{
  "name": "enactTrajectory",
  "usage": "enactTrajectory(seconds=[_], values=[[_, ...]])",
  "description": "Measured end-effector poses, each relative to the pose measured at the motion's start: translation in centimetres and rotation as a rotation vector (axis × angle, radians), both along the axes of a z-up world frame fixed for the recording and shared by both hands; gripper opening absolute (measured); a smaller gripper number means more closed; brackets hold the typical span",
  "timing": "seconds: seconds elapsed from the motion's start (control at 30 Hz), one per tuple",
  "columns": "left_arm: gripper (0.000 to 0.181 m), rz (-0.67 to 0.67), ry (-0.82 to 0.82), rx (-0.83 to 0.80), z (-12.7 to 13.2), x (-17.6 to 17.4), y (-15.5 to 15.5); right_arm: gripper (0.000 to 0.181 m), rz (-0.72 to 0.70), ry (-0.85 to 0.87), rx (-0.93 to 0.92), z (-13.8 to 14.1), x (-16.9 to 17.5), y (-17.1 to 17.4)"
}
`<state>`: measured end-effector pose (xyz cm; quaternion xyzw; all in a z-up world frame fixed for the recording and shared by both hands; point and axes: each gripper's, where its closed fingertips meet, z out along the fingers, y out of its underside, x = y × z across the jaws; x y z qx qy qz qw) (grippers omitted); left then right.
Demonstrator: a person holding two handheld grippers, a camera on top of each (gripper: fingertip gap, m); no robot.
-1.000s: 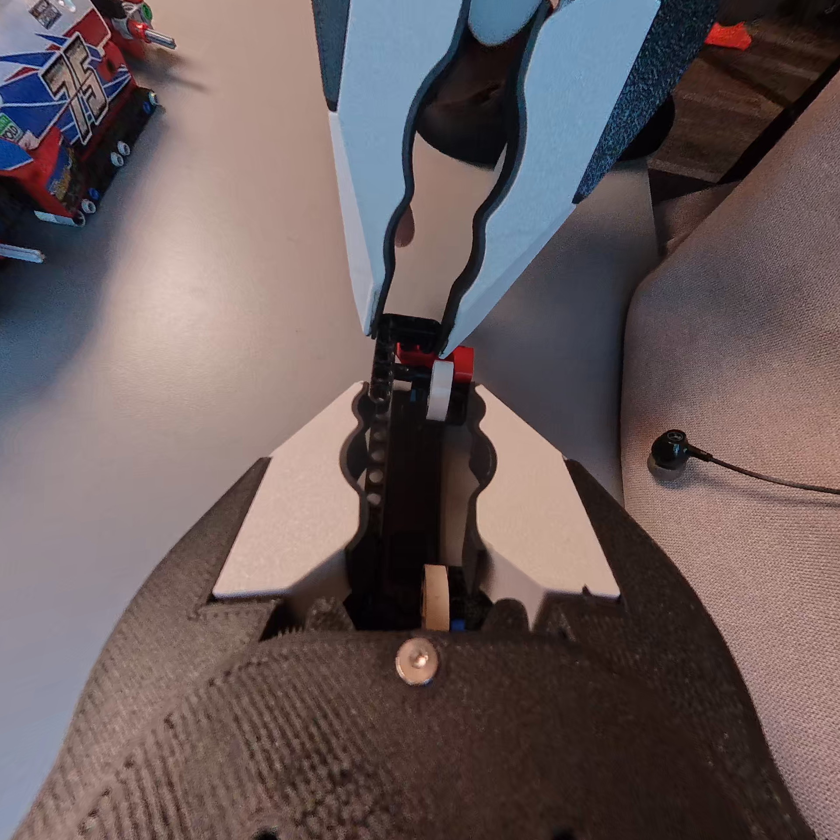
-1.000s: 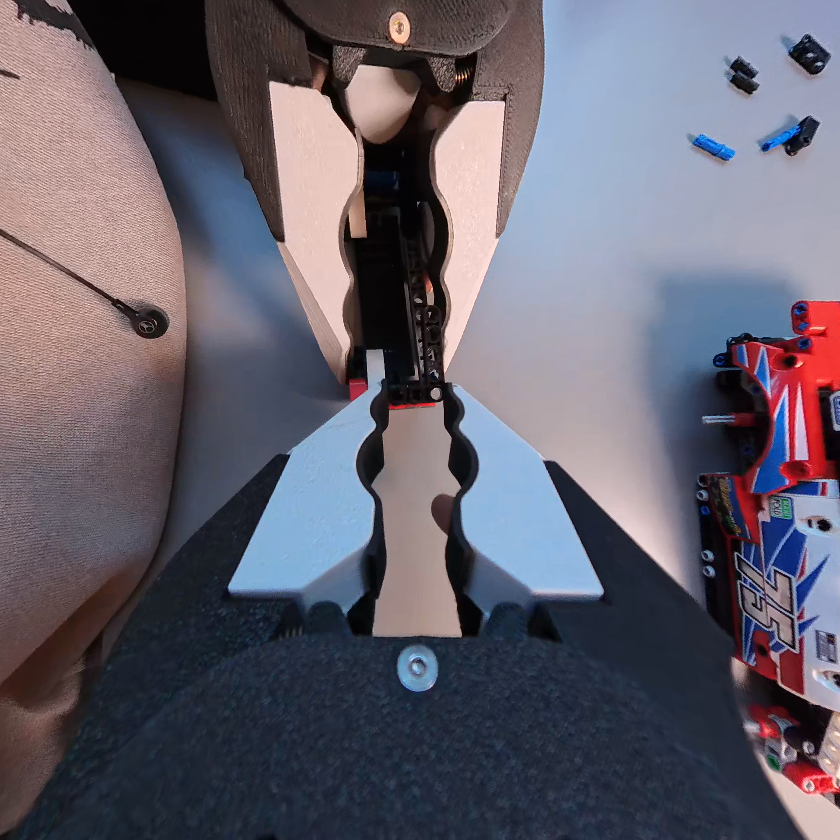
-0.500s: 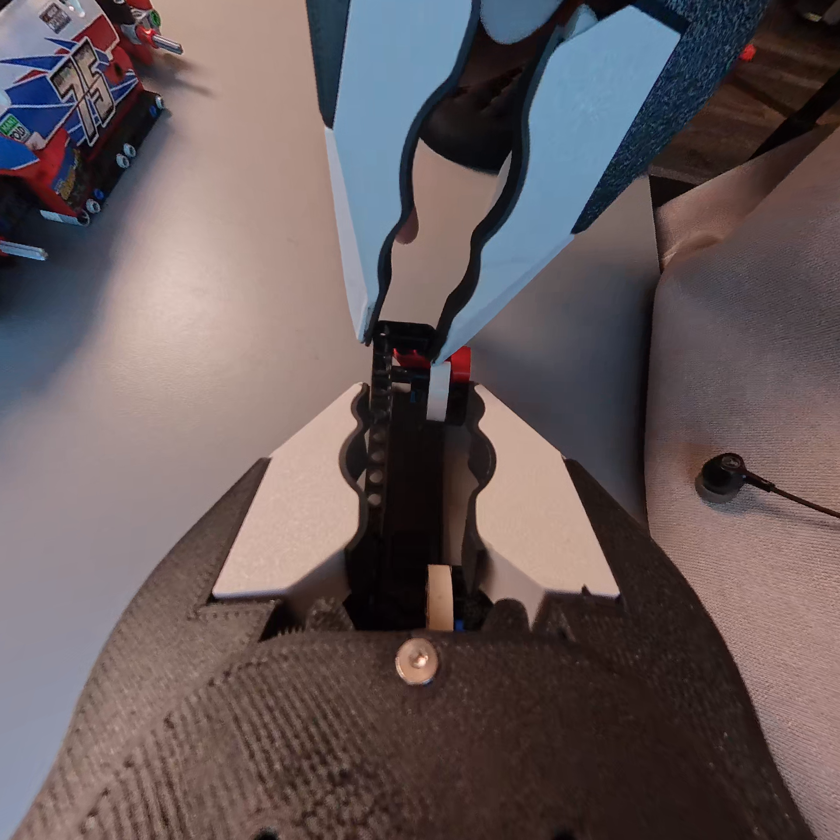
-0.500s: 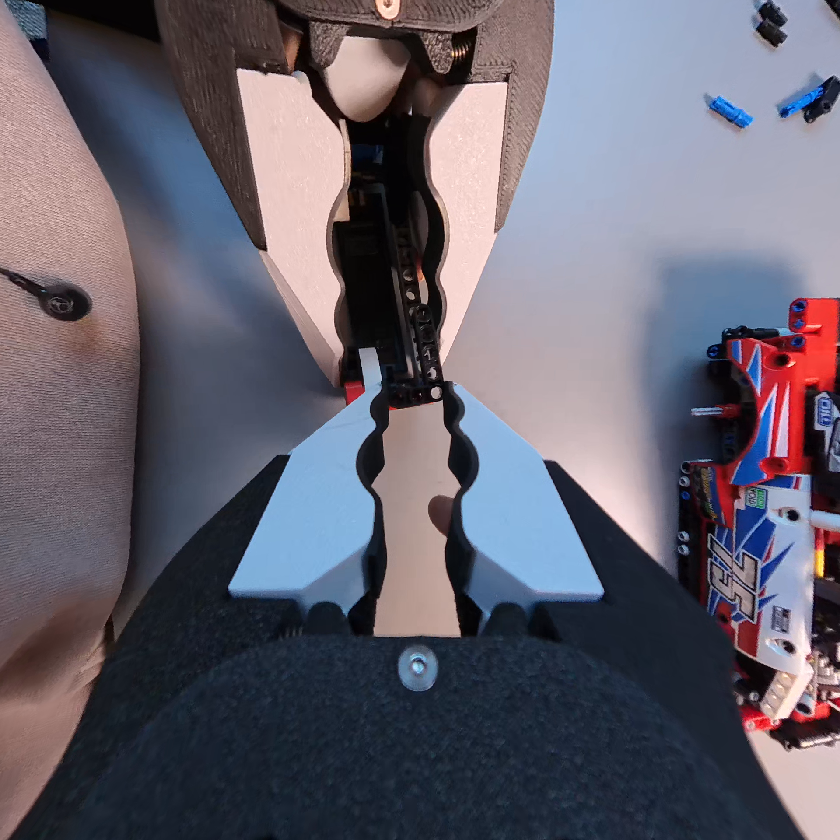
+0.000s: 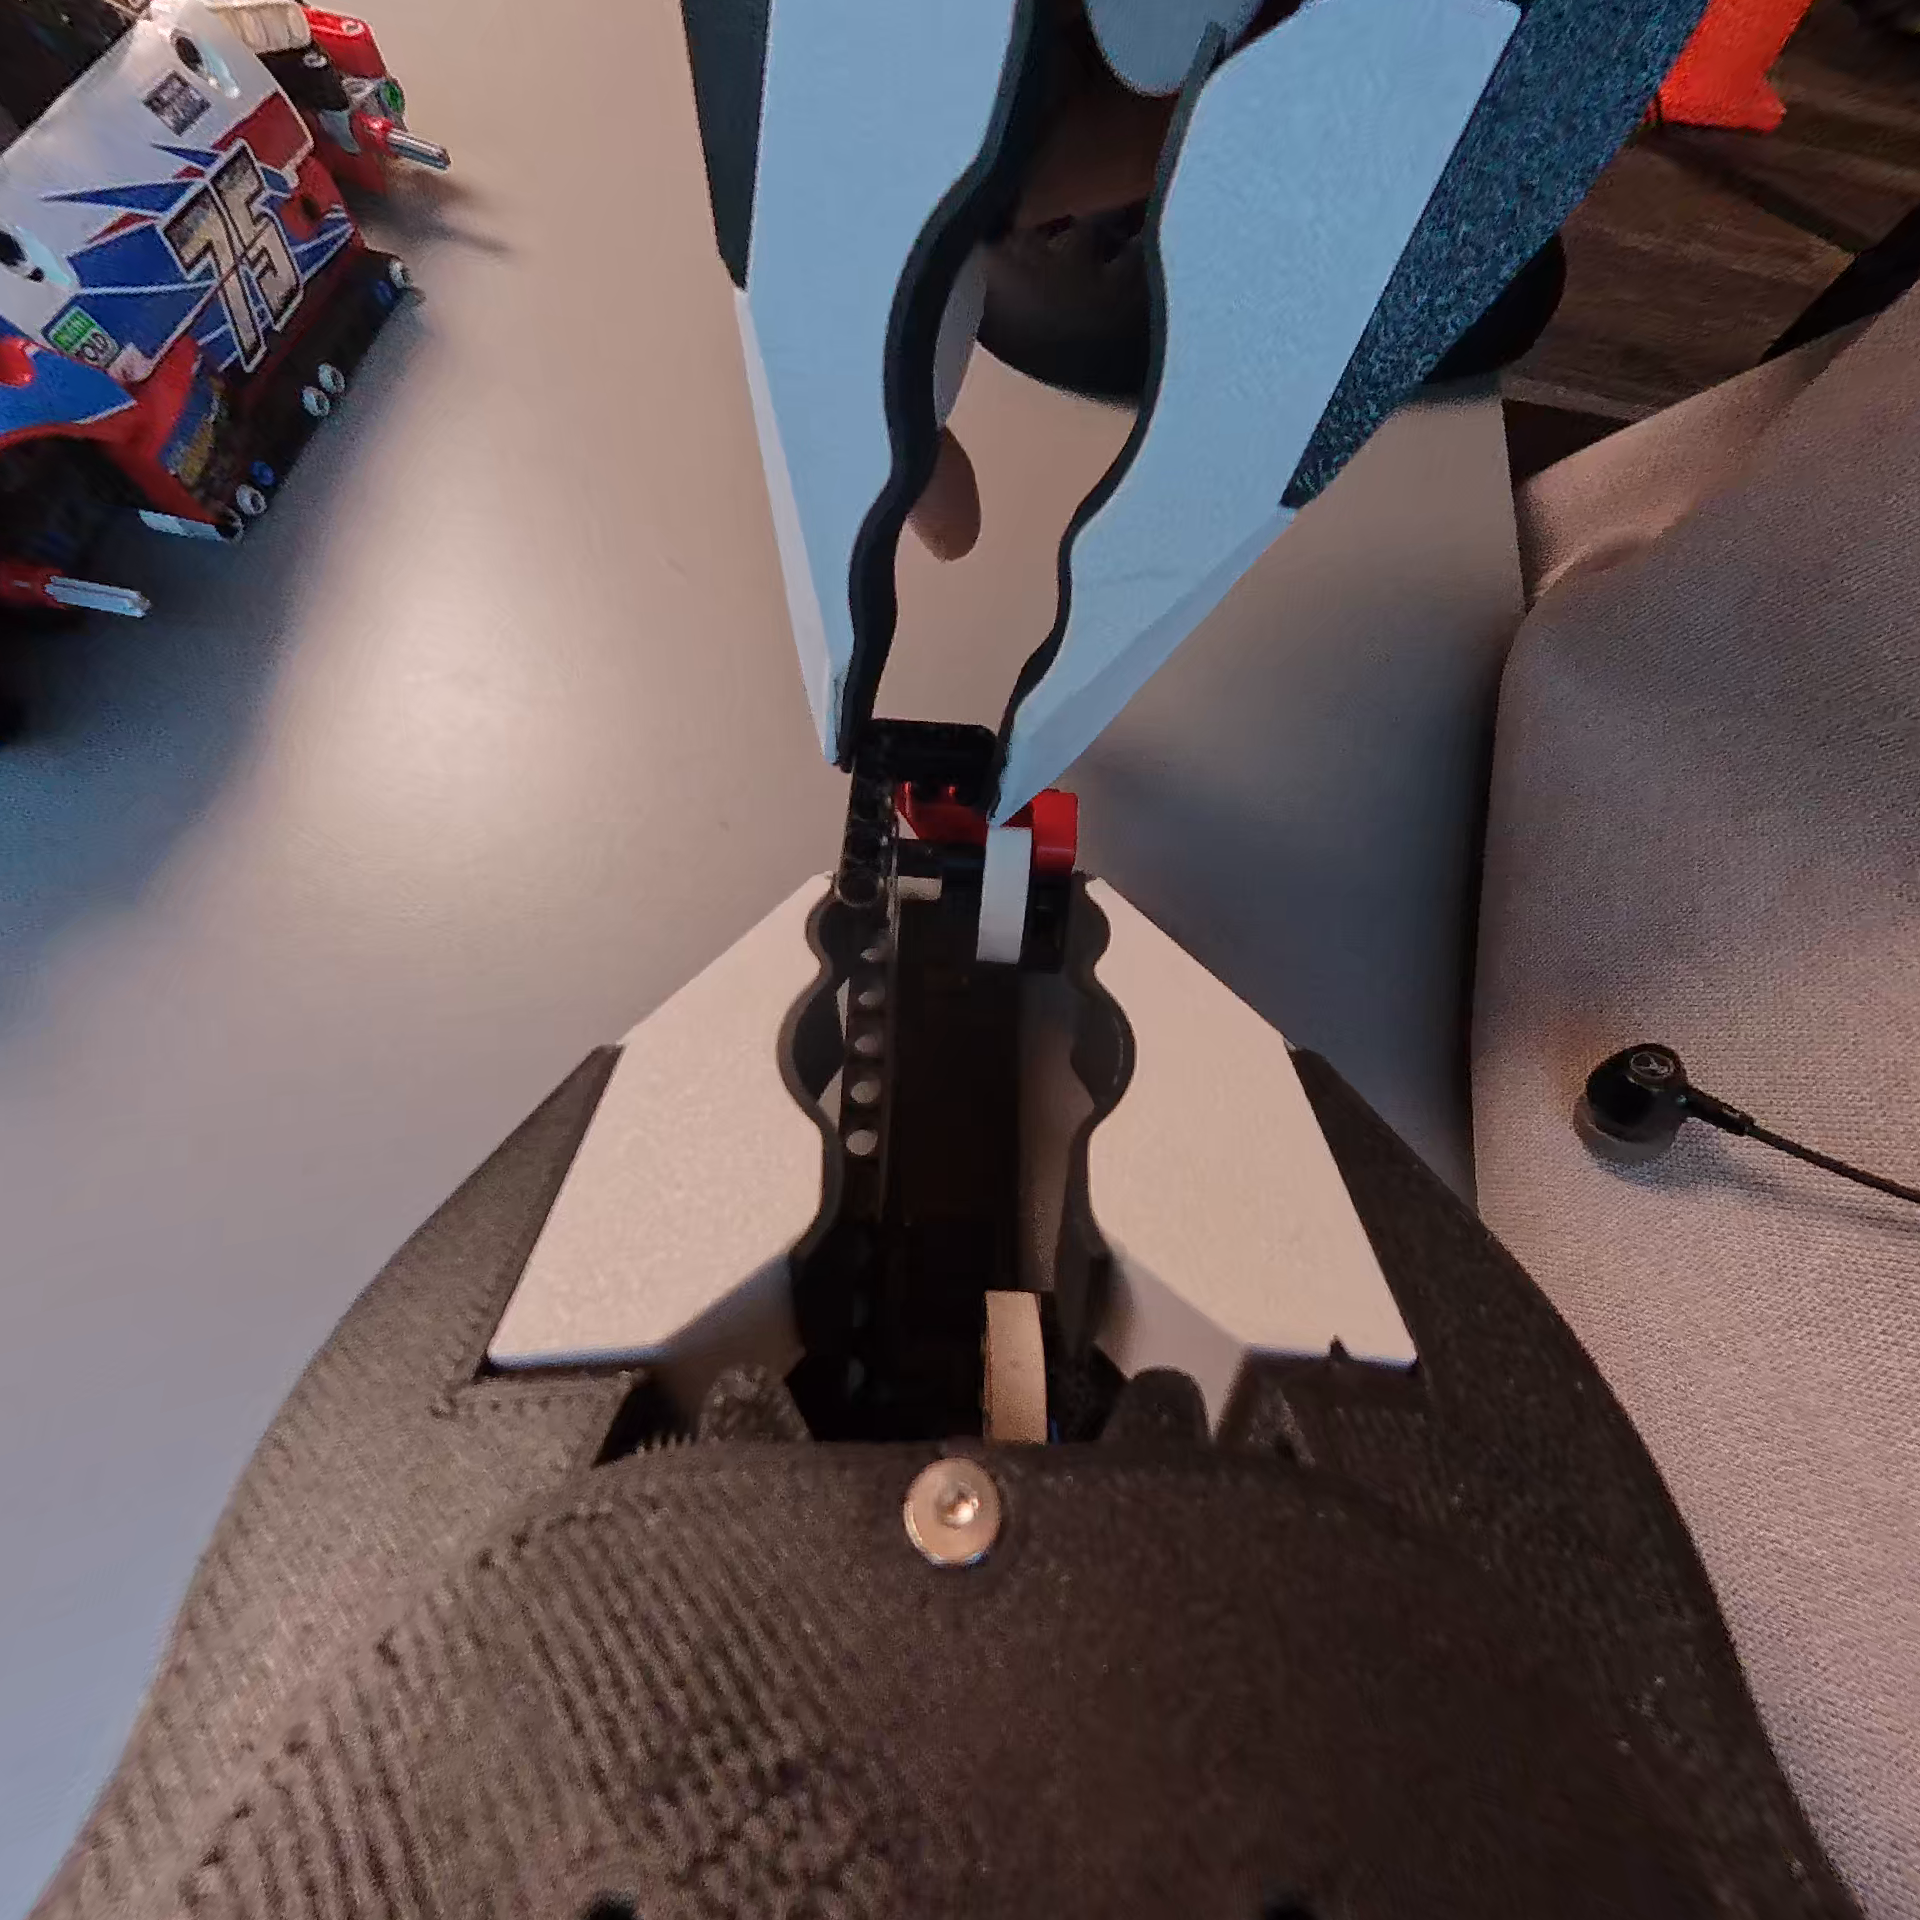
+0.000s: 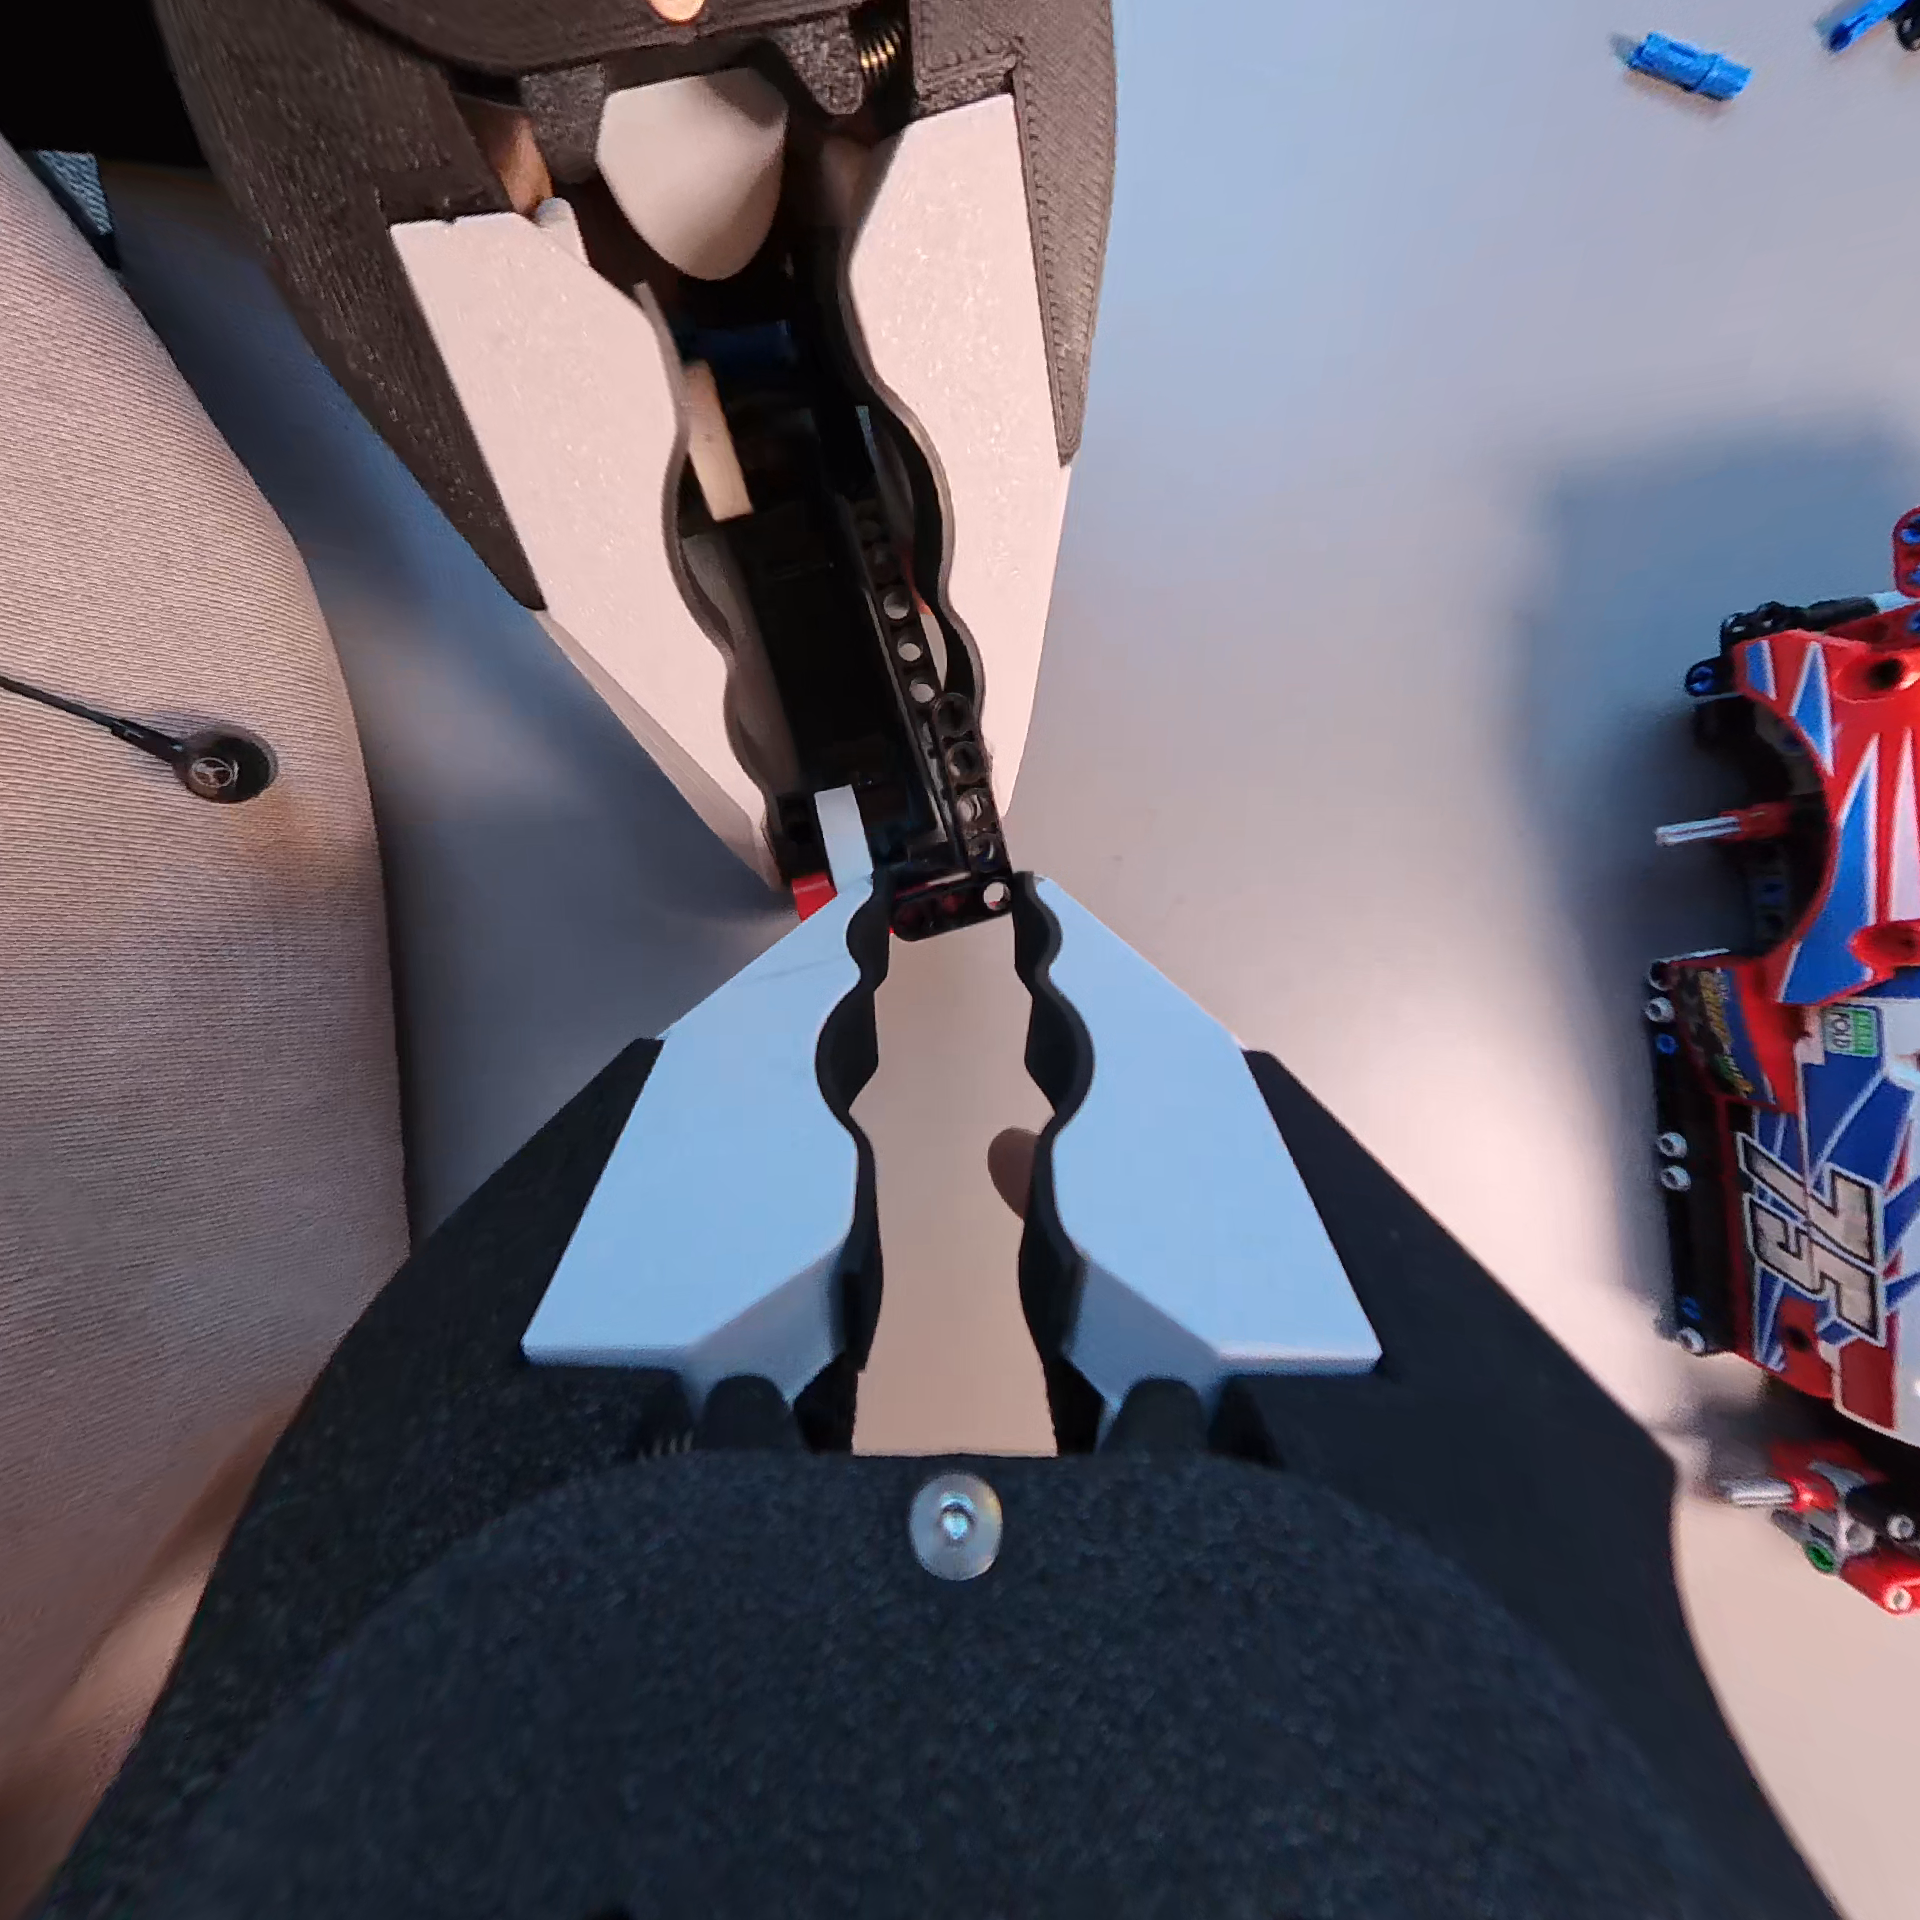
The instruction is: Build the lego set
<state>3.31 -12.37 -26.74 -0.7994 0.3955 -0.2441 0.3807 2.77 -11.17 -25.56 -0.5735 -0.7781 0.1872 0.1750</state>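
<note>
A black lego assembly (image 5: 935, 1039) with a holed beam, white pieces and red pieces at its far end sits lengthwise between my left gripper's fingers. My left gripper (image 5: 956, 894) is shut on it. My right gripper (image 5: 923, 764) comes in from the opposite side, and its tips pinch the short black end beam (image 5: 930, 748). In the right wrist view my right gripper (image 6: 954, 894) grips that end beam (image 6: 951, 906). There the left gripper (image 6: 894, 831) holds the assembly (image 6: 821, 675) tilted up to the left. Both hold it above the table.
A red, white and blue lego race car (image 5: 177, 301) stands on the grey table, at the right in the right wrist view (image 6: 1808, 1143). A blue pin (image 6: 1683, 64) lies far right. Beige fabric (image 5: 1714, 1455) carries a black round piece on a thin cable (image 5: 1642, 1091). Only a small space, under 4 cm, lies between the two pairs of fingers. The left tips stand about 20 centimeters off the blue pin (image 6: 1683, 64).
Both grippers keep their hold on the assembly. The joined pair has shifted over the table and the left gripper now leans more to the left in the right wrist view.
</note>
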Motion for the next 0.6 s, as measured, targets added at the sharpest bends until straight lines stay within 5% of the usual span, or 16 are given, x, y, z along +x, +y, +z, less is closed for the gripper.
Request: enactTrajectory(seconds=[0.6], values=[[0.039,-0.006,-0.003,-0.010,-0.05,0.01,-0.03,0.021,0.046,-0.048,0.018,-0.22,-0.09,-0.09]])
